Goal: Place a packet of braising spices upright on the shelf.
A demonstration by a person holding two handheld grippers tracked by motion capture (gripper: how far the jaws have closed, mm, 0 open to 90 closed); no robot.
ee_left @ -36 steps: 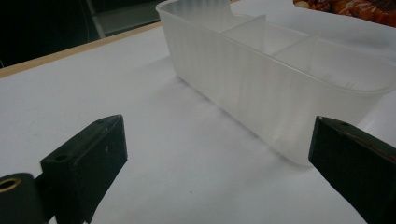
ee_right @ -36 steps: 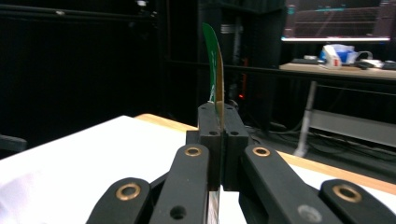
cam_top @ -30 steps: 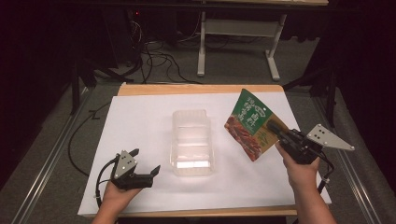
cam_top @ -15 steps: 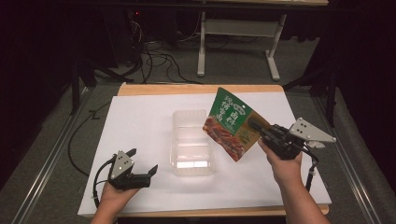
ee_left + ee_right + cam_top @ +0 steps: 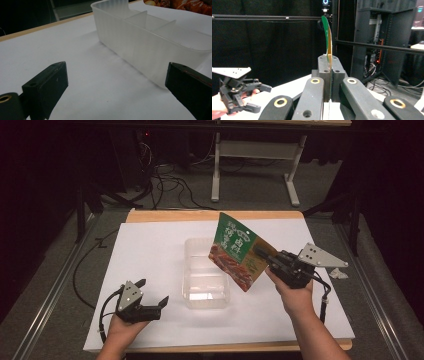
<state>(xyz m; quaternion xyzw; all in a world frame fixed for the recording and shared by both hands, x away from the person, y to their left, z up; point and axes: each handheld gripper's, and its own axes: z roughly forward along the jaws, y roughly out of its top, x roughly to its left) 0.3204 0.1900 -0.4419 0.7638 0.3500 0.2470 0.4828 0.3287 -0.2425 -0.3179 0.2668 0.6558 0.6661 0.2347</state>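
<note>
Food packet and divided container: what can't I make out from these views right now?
- Food packet: high view, print too small to read; right gripper view shows it edge-on, its faces turned away.
- Clear container: high view, packet covers its right rim; left gripper view, far end cut by the top edge.
- Right gripper: high view, packet hides the jaw tips.

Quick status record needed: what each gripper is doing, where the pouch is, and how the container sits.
right gripper: shut on green food pouch, holding it in the air
pouch position: tilted, over the right edge of the clear container
left gripper: open, holding nothing, low over the white table cover, left of container
container: divided into compartments, looks empty
</note>
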